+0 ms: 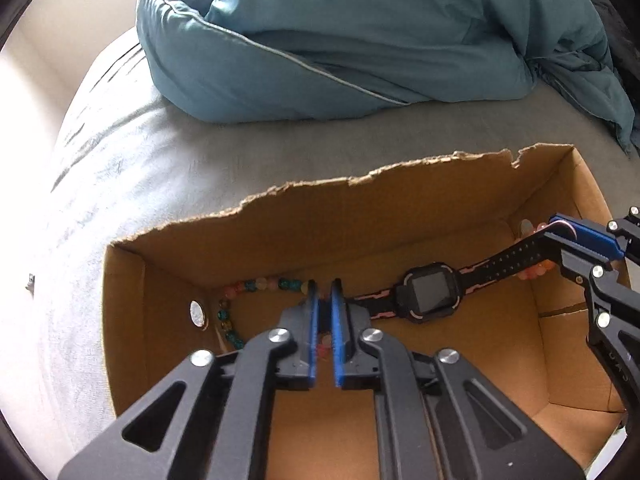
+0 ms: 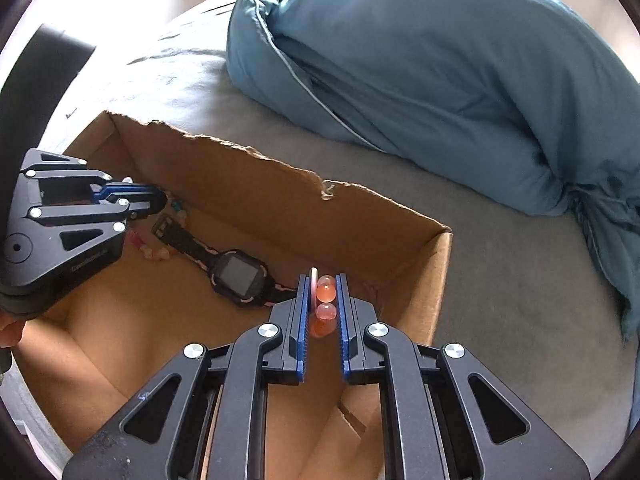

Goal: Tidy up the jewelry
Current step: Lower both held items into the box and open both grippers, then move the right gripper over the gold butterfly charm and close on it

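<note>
Right gripper [image 2: 325,300] fingers are clamping pink beads [image 2: 326,292] and strap over cardboard box [image 2: 256,184]; left gripper [image 1: 325,300] fingers are sitting nearly closed, empty; releasing low is advisable

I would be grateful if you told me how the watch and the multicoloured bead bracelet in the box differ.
The watch is black with pink trim and a square screen; the bead bracelet is a string of round teal, pink and pale beads. The watch lies stretched out straight along the box floor; the bead bracelet curves round the far left corner. One strap end of the watch reaches the right gripper; the bead bracelet lies by the left gripper. Both lie inside the cardboard box.
</note>
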{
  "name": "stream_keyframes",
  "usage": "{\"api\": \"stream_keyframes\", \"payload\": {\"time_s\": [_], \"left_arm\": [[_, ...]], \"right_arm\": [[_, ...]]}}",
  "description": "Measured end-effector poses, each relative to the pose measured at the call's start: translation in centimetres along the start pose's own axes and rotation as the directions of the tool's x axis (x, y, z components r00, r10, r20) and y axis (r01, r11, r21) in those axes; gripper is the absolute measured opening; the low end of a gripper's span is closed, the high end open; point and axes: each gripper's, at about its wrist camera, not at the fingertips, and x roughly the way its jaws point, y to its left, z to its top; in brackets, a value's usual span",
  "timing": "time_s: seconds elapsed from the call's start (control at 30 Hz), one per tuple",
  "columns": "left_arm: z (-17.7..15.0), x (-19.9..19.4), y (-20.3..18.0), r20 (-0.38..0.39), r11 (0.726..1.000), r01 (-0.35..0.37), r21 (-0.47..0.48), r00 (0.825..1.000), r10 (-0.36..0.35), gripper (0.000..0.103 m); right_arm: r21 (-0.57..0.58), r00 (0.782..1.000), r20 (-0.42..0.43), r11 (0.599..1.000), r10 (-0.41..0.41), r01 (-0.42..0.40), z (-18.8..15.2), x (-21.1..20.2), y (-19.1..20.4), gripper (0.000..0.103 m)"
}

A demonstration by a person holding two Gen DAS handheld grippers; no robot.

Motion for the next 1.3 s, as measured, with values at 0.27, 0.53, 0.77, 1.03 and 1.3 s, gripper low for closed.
{"api": "stream_keyframes", "payload": {"time_s": [0.27,0.53,0.77,1.03,1.3], "left_arm": [[-1.4,-4.9,0.5,0.107,0.999,-0.007,-0.034,0.994,0.011,0.031],[-6.8,-13.8,2.6,0.283,0.999,0.012,-0.042,0.959,0.001,0.041],[-15.3,-19.7,5.0,0.402,0.998,0.032,-0.059,0.916,-0.006,0.041],[-25.3,-20.6,5.9,0.458,0.988,0.108,-0.115,0.888,-0.043,0.041],[-32.4,-16.2,3.8,0.432,0.982,0.11,-0.156,0.901,-0.032,0.041]], "right_arm": [[0.073,0.996,0.087,0.997,0.032,-0.039,-0.6,-4.8,-1.9,0.018],[0.155,0.957,0.252,0.97,0.147,-0.189,-4.2,-12.2,-4.3,0.025],[0.121,0.93,0.338,0.974,0.143,-0.194,-10.1,-16.9,-4.4,0.026],[0.095,0.921,0.361,0.977,0.144,-0.19,-17.7,-17.6,-2.0,0.038],[0.179,0.94,0.304,0.96,0.155,-0.216,-24.1,-14.0,1.5,0.043]]}}
